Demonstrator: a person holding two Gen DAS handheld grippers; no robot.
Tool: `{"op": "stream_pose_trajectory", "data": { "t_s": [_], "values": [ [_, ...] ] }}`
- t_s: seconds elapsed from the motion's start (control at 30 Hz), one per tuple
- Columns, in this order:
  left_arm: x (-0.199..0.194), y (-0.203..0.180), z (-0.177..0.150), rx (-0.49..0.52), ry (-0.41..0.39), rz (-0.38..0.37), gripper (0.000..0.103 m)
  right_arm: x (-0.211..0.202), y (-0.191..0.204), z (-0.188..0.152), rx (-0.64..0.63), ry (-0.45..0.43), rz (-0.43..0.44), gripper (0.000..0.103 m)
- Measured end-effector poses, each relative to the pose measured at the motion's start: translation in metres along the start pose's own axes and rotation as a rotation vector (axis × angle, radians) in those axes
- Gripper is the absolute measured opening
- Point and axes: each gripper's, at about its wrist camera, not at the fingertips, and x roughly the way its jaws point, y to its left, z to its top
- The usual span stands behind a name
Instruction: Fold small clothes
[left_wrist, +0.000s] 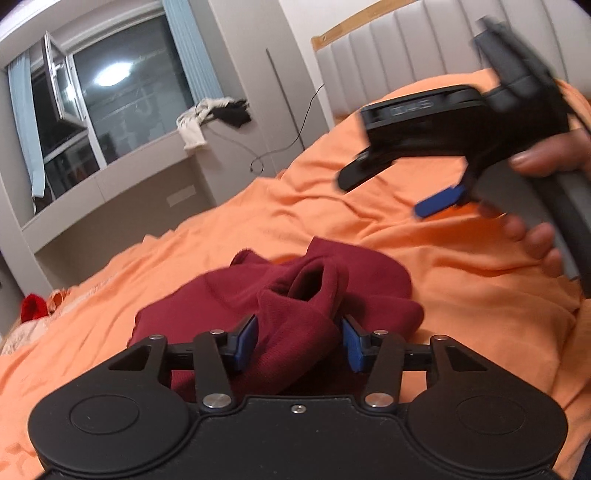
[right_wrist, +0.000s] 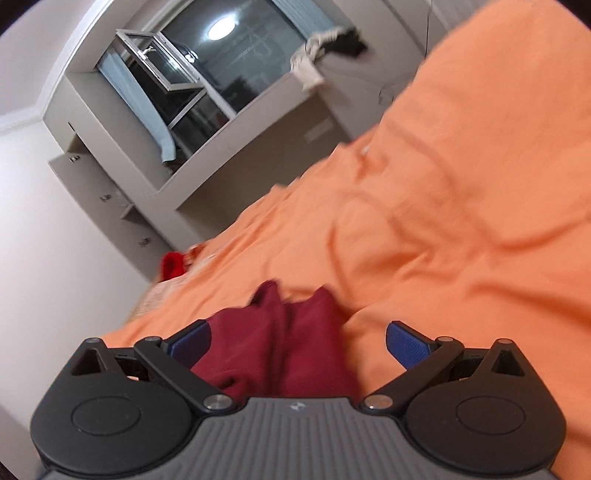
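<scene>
A crumpled dark red garment (left_wrist: 280, 306) lies on the orange bedsheet (left_wrist: 424, 266), at 6 o'clock in both wrist views. The left gripper (left_wrist: 299, 341) has its blue pads pressed into a bunched fold of the cloth, clenched on it. The right gripper (right_wrist: 297, 345) is spread wide and holds nothing; from the left wrist it shows, blurred, at 2 o'clock, above the sheet.

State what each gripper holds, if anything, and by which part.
The left gripper has a bunched fold of the maroon garment between its fingers; whether it pinches it cannot be told. The right gripper is open, holding nothing.
</scene>
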Motion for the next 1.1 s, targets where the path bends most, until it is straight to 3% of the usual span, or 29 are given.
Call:
{"op": "stream_pose_trajectory", "data": {
  "t_s": [0.1, 0.17, 0.23, 0.37, 0.5, 0.53, 0.6, 0.83, 1.1],
  "values": [
    [-0.003, -0.004, 0.001, 0.018, -0.018, -0.013, 0.047, 0.011, 0.002, -0.001, 0.064, 0.033, 0.091, 0.101],
    [-0.002, -0.006, -0.001, 0.032, -0.013, -0.016, 0.031, 0.019, 0.005, -0.001, 0.077, 0.051, 0.107, 0.093],
    [-0.003, -0.007, -0.003, 0.032, -0.014, -0.024, 0.024, 0.029, 0.009, -0.002, 0.068, 0.064, 0.092, 0.082],
    [-0.006, -0.006, -0.007, 0.017, -0.029, -0.017, 0.018, 0.059, 0.013, -0.005, 0.039, 0.110, 0.042, 0.053],
    [-0.008, -0.004, -0.008, 0.002, -0.031, -0.020, 0.017, 0.085, 0.014, -0.008, 0.036, 0.155, 0.000, 0.028],
    [-0.009, -0.004, -0.008, 0.000, -0.031, -0.020, 0.017, 0.090, 0.015, -0.008, 0.037, 0.163, -0.006, 0.016],
    [-0.010, -0.002, -0.008, -0.005, -0.033, -0.021, 0.017, 0.094, 0.019, -0.010, 0.022, 0.160, -0.011, 0.006],
    [-0.010, -0.005, -0.003, -0.027, -0.061, -0.012, 0.016, 0.068, 0.036, 0.002, -0.085, 0.052, 0.021, 0.004],
    [0.002, -0.024, 0.004, -0.044, -0.071, -0.063, 0.015, 0.047, 0.011, 0.016, -0.047, -0.006, -0.011, 0.003]
  ]
}}
